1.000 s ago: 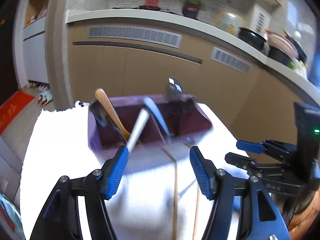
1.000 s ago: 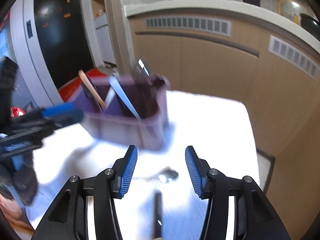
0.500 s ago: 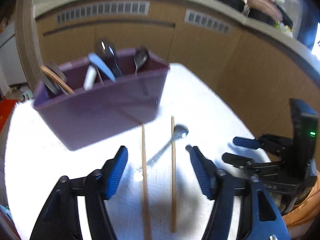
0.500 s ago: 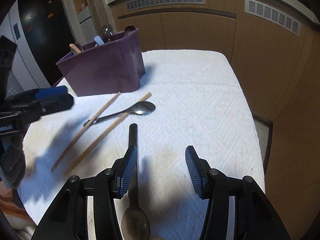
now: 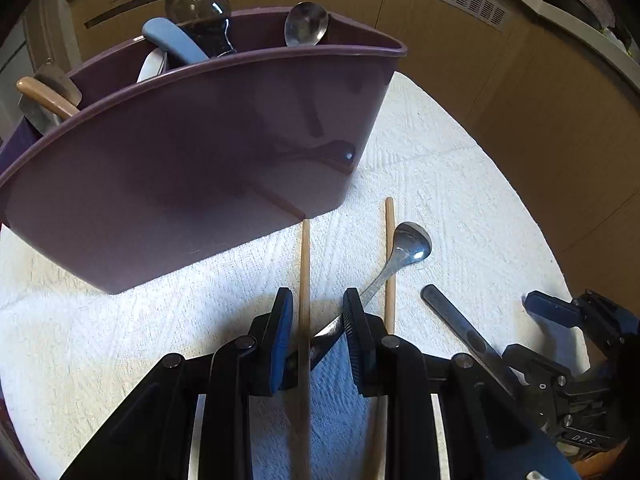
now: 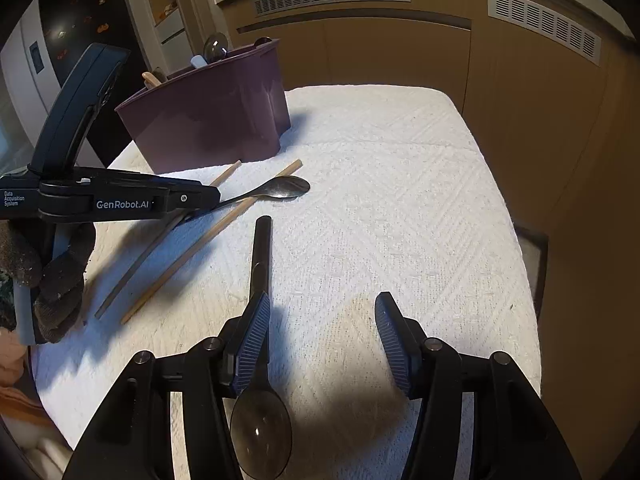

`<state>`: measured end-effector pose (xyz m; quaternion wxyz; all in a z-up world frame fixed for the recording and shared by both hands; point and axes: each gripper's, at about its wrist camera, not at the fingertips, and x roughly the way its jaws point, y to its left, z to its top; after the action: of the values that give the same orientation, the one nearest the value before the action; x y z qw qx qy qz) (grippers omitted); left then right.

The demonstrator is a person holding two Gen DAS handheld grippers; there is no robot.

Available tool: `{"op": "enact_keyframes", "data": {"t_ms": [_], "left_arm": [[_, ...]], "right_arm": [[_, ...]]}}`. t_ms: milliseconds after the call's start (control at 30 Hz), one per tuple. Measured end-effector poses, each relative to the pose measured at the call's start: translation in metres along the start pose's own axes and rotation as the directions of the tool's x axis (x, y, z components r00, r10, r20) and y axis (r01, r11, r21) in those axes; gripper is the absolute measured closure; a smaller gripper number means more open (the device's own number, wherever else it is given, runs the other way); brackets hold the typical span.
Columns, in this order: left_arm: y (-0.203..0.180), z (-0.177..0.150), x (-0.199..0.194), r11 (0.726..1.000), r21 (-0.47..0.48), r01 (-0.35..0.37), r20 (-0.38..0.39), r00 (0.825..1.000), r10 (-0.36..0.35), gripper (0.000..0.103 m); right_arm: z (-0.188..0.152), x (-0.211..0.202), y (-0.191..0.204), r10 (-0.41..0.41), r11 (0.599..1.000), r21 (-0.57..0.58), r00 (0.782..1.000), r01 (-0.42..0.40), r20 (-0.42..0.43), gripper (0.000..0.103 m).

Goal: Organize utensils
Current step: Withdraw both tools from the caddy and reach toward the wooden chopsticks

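A purple utensil holder (image 5: pixel 192 152) stands on the white cloth (image 5: pixel 440 184) with several spoons and a wooden handle in it; it also shows in the right wrist view (image 6: pixel 212 120). My left gripper (image 5: pixel 316 312) is low over the cloth, jaws narrowed around one wooden chopstick (image 5: pixel 305 272) and the metal spoon's handle, not clamped. The second chopstick (image 5: pixel 389 248) lies just right of it. The metal spoon (image 5: pixel 410 242) lies across them. My right gripper (image 6: pixel 320 332) is open, with a dark spoon (image 6: pixel 260 264) lying beside its left finger.
Tan cabinet fronts (image 6: pixel 400 48) run behind the table. The cloth's right edge (image 6: pixel 516 240) drops off to the floor. A dark fridge (image 6: pixel 60 40) stands at far left. A gloved hand (image 6: pixel 52 276) holds the left gripper.
My left gripper dropped down onto the cloth and its jaws narrowed around a chopstick and the spoon handle. My right gripper lowered and moved forward over the dark spoon.
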<state>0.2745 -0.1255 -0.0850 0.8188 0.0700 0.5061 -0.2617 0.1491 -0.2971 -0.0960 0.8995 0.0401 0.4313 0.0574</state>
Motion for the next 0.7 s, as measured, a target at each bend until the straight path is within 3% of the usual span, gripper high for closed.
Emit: {"op": "enact_keyframes", "data": {"t_ms": [133, 333, 500, 600, 700], "left_arm": [[0.011, -0.005, -0.003, 1.0, -0.02, -0.004, 0.008, 1.0, 0.005, 0.096], [0.033, -0.043, -0.03, 0.997, -0.075, -0.013, 0.048, 0.999, 0.017, 0.1], [0.049, -0.073, -0.054, 0.989, -0.084, -0.121, 0.092, 0.987, 0.129, 0.1], [0.066, -0.086, -0.06, 0.985, -0.134, -0.106, 0.089, 0.989, 0.118, 0.1], [0.075, -0.097, -0.064, 0.98, -0.174, -0.091, 0.099, 0.989, 0.109, 0.1]], "right_arm": [[0.0, -0.002, 0.004, -0.005, 1.0, -0.011, 1.0, 0.005, -0.002, 0.047], [0.007, -0.008, 0.016, 0.0, 0.999, -0.036, 1.0, 0.0, 0.002, 0.045], [0.023, -0.002, 0.029, 0.018, 0.999, -0.039, 1.0, -0.019, -0.025, 0.045], [0.041, 0.013, 0.032, 0.027, 0.999, 0.019, 0.998, -0.026, -0.056, 0.045], [0.062, 0.035, 0.028, 0.034, 0.989, 0.15, 0.994, -0.018, -0.103, 0.045]]}}
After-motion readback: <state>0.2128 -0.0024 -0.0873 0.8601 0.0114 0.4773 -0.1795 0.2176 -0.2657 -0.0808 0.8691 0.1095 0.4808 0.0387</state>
